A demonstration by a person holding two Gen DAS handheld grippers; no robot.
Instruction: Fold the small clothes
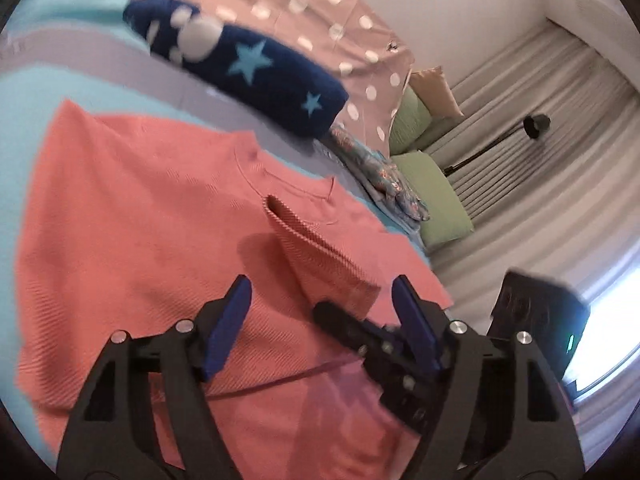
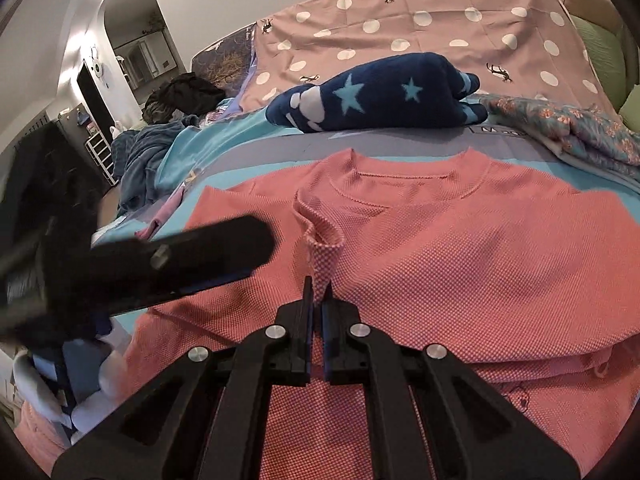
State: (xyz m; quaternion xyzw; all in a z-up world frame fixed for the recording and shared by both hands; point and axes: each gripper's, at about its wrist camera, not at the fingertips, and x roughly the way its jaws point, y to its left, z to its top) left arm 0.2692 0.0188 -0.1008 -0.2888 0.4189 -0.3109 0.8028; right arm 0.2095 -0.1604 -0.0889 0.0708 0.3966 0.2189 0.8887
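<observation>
A coral-pink knit sweater (image 1: 140,216) lies spread on the bed, neckline away from me; it also shows in the right wrist view (image 2: 460,248). My right gripper (image 2: 318,294) is shut on the sweater's sleeve cuff (image 2: 320,240), holding it raised over the sweater's chest. In the left wrist view the cuff (image 1: 320,252) stands up with the right gripper's black fingers below it. My left gripper (image 1: 322,300) is open and empty just above the sweater, its blue pads either side of the cuff. It appears as a dark blurred shape in the right wrist view (image 2: 160,264).
A navy star-patterned folded garment (image 2: 380,92) lies behind the sweater. A pink polka-dot sheet (image 2: 440,32) covers the far bed. A floral cloth (image 2: 568,132) lies at the right, blue and dark clothes (image 2: 144,152) at the left. Green pillows (image 1: 440,196) and a lamp (image 1: 536,126) stand beyond.
</observation>
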